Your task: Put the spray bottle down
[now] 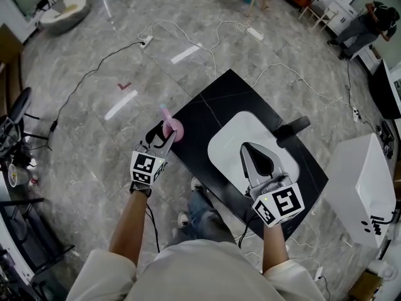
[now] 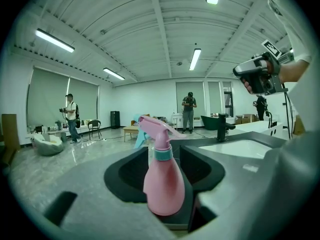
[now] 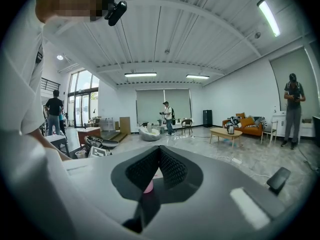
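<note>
A pink spray bottle (image 1: 174,129) stands upright at the left edge of the black table (image 1: 219,99). My left gripper (image 1: 163,134) sits around it with its jaws spread wide. In the left gripper view the bottle (image 2: 162,184) rises between the two dark pads (image 2: 127,171), with a gap on each side, its nozzle pointing left. My right gripper (image 1: 248,148) hovers over the white sink basin (image 1: 229,144), its tips closed to a point with nothing between them. In the right gripper view the right gripper (image 3: 160,151) shows meeting tips and a sliver of the pink bottle (image 3: 148,186) beyond.
A black faucet (image 1: 292,130) stands at the sink's far right. A white cabinet (image 1: 360,187) is right of the table. Cables and power strips (image 1: 254,33) trail over the marble floor. A beanbag (image 1: 62,11) lies far left. A person (image 1: 369,24) stands at the far right.
</note>
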Demonstrator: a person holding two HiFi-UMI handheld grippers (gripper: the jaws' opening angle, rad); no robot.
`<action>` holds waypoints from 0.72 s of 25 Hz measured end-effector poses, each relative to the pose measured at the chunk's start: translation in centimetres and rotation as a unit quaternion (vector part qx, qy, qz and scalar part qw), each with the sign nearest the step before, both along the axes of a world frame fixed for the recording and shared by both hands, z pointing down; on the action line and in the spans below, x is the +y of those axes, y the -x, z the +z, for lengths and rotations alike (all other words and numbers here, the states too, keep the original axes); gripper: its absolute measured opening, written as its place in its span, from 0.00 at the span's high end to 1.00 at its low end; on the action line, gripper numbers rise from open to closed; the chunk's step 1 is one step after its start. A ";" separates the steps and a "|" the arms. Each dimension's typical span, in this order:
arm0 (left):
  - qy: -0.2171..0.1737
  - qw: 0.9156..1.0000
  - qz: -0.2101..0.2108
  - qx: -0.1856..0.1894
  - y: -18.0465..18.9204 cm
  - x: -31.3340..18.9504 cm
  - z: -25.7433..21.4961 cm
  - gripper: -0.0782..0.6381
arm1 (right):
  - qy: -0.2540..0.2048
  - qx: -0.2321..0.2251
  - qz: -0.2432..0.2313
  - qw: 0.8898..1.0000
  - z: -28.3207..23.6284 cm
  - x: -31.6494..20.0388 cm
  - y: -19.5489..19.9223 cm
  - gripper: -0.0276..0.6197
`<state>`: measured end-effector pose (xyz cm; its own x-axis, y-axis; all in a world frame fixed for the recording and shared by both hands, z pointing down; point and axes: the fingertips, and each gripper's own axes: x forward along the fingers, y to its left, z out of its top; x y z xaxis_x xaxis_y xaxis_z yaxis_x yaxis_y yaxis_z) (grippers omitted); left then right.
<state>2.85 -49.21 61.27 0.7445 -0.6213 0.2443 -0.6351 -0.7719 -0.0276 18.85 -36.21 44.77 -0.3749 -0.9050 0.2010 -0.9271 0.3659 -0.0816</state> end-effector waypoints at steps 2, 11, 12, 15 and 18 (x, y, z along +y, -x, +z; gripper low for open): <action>0.002 1.000 -0.003 -0.002 0.5 0.6 0.0 0.61 | -0.004 0.000 0.002 1.000 -0.2 0.2 0.0 0.95; -0.008 1.000 -0.018 0.011 3.3 4.0 -3.1 0.67 | -0.021 0.012 -0.007 1.000 -1.8 1.5 2.0 0.95; -0.012 1.000 -0.018 0.013 3.5 4.4 -3.8 0.68 | -0.023 0.017 -0.010 1.000 -1.9 1.8 2.3 0.95; -0.026 0.999 -0.020 0.014 4.4 6.0 -5.7 0.71 | -0.036 0.018 -0.020 0.999 -2.6 2.8 3.3 0.95; -0.051 0.998 -0.028 0.019 5.3 7.6 -8.1 0.77 | -0.049 0.027 -0.025 0.998 -3.4 3.9 4.3 0.95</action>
<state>-2.48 -41.63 53.15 0.7154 -0.6825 0.1495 -0.6795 -0.7295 -0.0786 14.52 -32.28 41.34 -0.4112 -0.9017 0.1336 -0.9095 0.4157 0.0064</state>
